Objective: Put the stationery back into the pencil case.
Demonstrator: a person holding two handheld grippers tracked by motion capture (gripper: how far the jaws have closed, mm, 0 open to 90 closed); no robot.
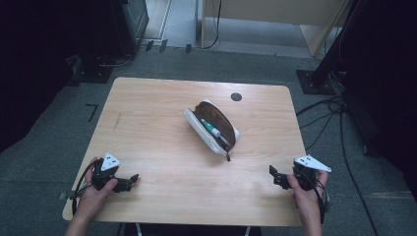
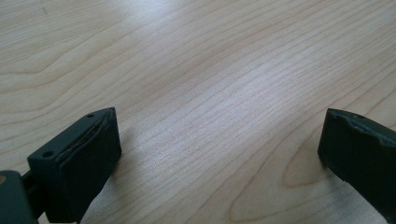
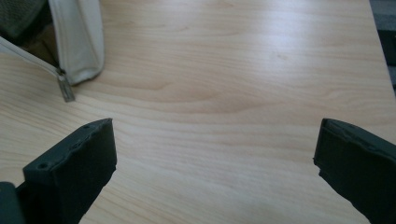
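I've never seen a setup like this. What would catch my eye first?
A white pencil case lies unzipped in the middle of the wooden table, with a white and teal tube inside. Near the front edge, the left hand-held gripper and right hand-held gripper wait open, both apart from it.

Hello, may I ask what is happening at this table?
A person sits at a wooden table holding a gripper in each hand. The left gripper and the right gripper both rest near the front edge, jaws open and holding nothing. In the middle lies an unzipped white pouch with a small tube inside. Neither gripper touches it.
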